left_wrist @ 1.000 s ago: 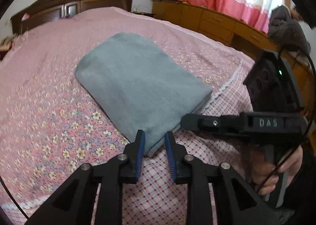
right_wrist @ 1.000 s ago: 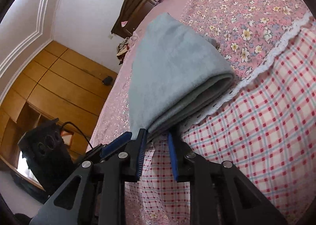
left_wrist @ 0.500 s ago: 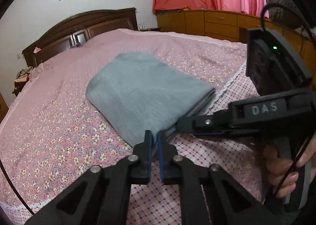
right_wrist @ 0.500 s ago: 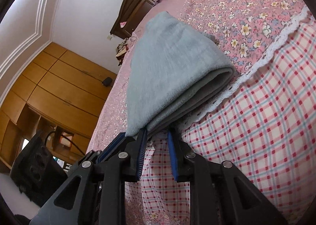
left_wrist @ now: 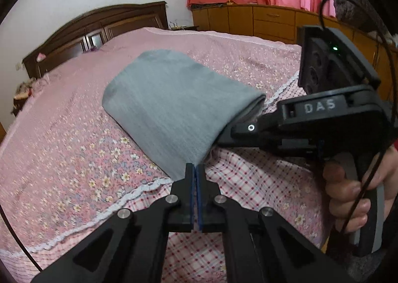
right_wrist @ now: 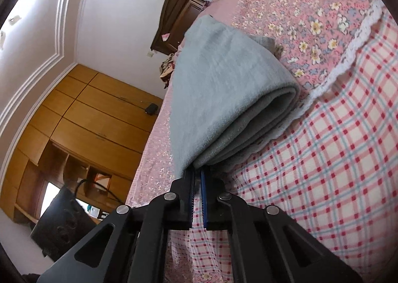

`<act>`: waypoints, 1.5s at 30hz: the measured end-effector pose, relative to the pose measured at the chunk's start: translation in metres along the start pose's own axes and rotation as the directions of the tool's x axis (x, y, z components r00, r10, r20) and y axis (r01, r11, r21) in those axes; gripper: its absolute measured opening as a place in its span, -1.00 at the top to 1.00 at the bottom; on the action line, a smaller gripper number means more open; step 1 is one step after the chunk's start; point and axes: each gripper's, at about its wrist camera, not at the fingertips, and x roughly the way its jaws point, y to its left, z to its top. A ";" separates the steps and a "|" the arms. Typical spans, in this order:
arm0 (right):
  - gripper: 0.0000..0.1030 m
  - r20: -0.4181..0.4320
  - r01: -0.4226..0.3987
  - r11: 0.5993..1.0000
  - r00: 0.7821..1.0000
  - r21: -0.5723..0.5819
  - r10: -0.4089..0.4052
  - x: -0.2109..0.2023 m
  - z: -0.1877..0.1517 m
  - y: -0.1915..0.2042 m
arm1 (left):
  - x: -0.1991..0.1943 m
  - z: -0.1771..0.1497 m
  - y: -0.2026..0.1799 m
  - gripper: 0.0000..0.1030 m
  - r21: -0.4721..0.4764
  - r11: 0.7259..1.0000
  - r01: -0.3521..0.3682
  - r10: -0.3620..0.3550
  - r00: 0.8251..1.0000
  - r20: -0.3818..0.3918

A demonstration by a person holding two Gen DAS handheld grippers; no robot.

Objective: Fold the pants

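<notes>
The grey pants (left_wrist: 174, 99) lie folded into a thick rectangle on the pink flowered bedspread (left_wrist: 62, 133). My left gripper (left_wrist: 195, 171) pinches the pants' near corner, its jaws closing to a sliver with fabric between the blue pads. My right gripper (left_wrist: 221, 137) comes in from the right at the pants' near right edge, held by a hand (left_wrist: 348, 198). In the right wrist view the right gripper (right_wrist: 197, 173) is closing on the stacked layers of the pants (right_wrist: 219, 79), with grey cloth pressed between its pads. The held edge is lifted slightly off the bed.
A red checked sheet (left_wrist: 248, 183) with a white lace border (left_wrist: 139, 191) covers the near end of the bed. A dark wooden headboard (left_wrist: 104, 22) stands at the far end. Wooden cabinets (left_wrist: 261, 19) and pink curtains line the right wall, and a wooden wardrobe (right_wrist: 82, 118) the left.
Both grippers went from open around the pants' near edge to shut on it, the left first, then the right. The left wrist view has tilted up and the edge has risen a little.
</notes>
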 end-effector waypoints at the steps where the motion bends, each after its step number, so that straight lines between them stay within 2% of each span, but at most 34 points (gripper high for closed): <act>1: 0.91 0.001 0.003 1.000 1.000 -0.005 -0.003 0.000 -0.001 0.000 | 0.001 -0.001 0.003 1.00 -0.033 0.999 0.019 -0.019 1.000 -0.001; 5: 0.88 -0.010 0.056 0.998 0.998 -0.017 -0.056 -0.011 0.001 0.004 | 0.009 -0.011 0.014 1.00 -0.142 0.982 0.122 -0.131 0.990 -0.054; 7: 0.56 0.014 0.132 0.988 0.991 -0.082 -0.132 -0.028 0.003 0.016 | 0.011 -0.018 0.014 1.00 -0.144 0.982 0.119 -0.128 0.990 -0.055; 8: 0.34 0.069 0.166 0.977 0.985 -0.132 -0.159 -0.043 0.005 0.026 | 0.008 -0.018 0.012 1.00 -0.132 0.985 0.114 -0.121 0.992 -0.046; 11: 0.28 0.137 0.160 0.969 0.981 -0.186 -0.136 -0.061 0.018 0.042 | -0.005 -0.014 0.011 1.00 -0.131 0.980 0.151 -0.152 0.988 0.002; 12: 0.26 0.139 0.195 0.957 0.976 -0.214 -0.168 -0.058 0.025 0.047 | -0.010 -0.011 0.012 1.00 -0.133 0.978 0.159 -0.157 0.987 0.021; 14: 0.26 0.107 0.260 0.937 0.965 -0.234 -0.241 -0.047 0.037 0.050 | -0.026 -0.004 0.018 1.00 -0.145 0.971 0.192 -0.178 0.979 0.102; 17: 0.26 0.040 0.327 0.928 0.945 -0.180 -0.325 -0.033 0.051 0.037 | -0.042 0.005 0.029 1.00 -0.172 0.965 0.196 -0.163 0.968 0.192; 18: 0.26 0.034 0.348 0.920 0.937 -0.181 -0.348 -0.031 0.050 0.036 | -0.040 0.007 0.034 1.00 -0.184 0.964 0.189 -0.152 0.968 0.198; 20: 0.26 0.071 0.394 0.881 0.918 -0.260 -0.390 -0.036 0.043 0.045 | -0.031 0.008 0.041 0.98 -0.205 0.962 0.181 -0.147 0.975 0.168; 21: 0.26 0.093 0.418 0.850 0.907 -0.322 -0.411 -0.037 0.038 0.051 | -0.023 0.006 0.044 0.95 -0.212 0.962 0.174 -0.149 0.980 0.129; 23: 0.26 0.107 0.462 0.711 0.868 -0.530 -0.485 -0.029 0.023 0.071 | -0.009 0.001 0.043 0.84 -0.196 0.967 0.161 -0.157 0.987 0.034; 24: 0.26 0.100 0.460 0.638 0.850 -0.617 -0.517 -0.024 0.015 0.077 | -0.008 -0.002 0.041 0.82 -0.184 0.969 0.165 -0.164 0.986 0.021; 25: 0.26 0.107 0.454 0.506 0.812 -0.733 -0.573 -0.014 0.006 0.085 | -0.009 -0.005 0.037 0.76 -0.161 0.972 0.171 -0.170 0.985 0.018; 26: 0.26 0.122 0.449 0.432 0.790 -0.782 -0.601 -0.010 0.002 0.088 | -0.010 -0.006 0.033 0.67 -0.133 0.975 0.176 -0.176 0.984 0.015; 27: 0.26 0.129 0.438 0.384 0.778 -0.813 -0.616 -0.009 -0.001 0.087 | -0.009 -0.006 0.031 0.64 -0.123 0.977 0.176 -0.176 0.984 0.011; 28: 0.26 0.127 0.428 0.358 0.769 -0.830 -0.626 -0.006 0.001 0.088 | -0.007 -0.006 0.028 0.63 -0.118 0.978 0.174 -0.174 0.985 0.007; 31: 0.26 0.130 0.437 0.367 0.769 -0.821 -0.626 -0.001 0.017 0.087 | -0.006 -0.005 0.022 0.61 -0.116 0.979 0.168 -0.168 0.986 0.007; 32: 0.40 0.130 0.436 0.375 0.775 -0.818 -0.618 -0.001 0.020 0.084 | -0.005 -0.003 0.023 0.59 -0.115 0.979 0.167 -0.166 0.986 0.010; 33: 0.75 0.126 0.433 0.388 0.783 -0.814 -0.610 -0.002 0.022 0.085 | -0.006 -0.004 0.022 0.59 -0.113 0.980 0.163 -0.162 0.987 0.016; 35: 0.93 0.063 0.416 0.492 0.808 -0.765 -0.586 -0.005 0.029 0.078 | -0.004 -0.005 0.022 0.62 -0.113 0.981 0.159 -0.158 0.987 0.018; 37: 0.96 0.047 0.406 0.548 0.831 -0.731 -0.554 -0.013 0.029 0.079 | -0.004 -0.001 0.025 0.79 -0.124 0.980 0.154 -0.151 0.988 0.028; 39: 0.96 0.049 0.403 0.585 0.849 -0.704 -0.526 -0.025 0.028 0.077 | -0.005 0.007 0.030 0.86 -0.130 0.979 0.159 -0.156 0.987 0.034; 41: 0.97 0.055 0.400 0.595 0.857 -0.697 -0.512 -0.036 0.022 0.080 | -0.010 0.009 0.032 0.90 -0.147 0.975 0.166 -0.164 0.986 0.029; 42: 0.97 0.055 0.396 0.585 0.856 -0.708 -0.513 -0.037 0.018 0.081 | -0.012 0.011 0.033 0.90 -0.153 0.974 0.170 -0.170 0.985 0.016; 43: 0.97 0.054 0.393 0.567 0.852 -0.724 -0.521 -0.038 0.012 0.083 | -0.012 0.010 0.032 0.90 -0.149 0.975 0.164 -0.166 0.986 0.000; 45: 0.97 0.042 0.389 0.521 0.829 -0.760 -0.558 -0.028 0.001 0.085 | -0.007 0.006 0.027 0.91 -0.126 0.982 0.138 -0.144 0.989 -0.036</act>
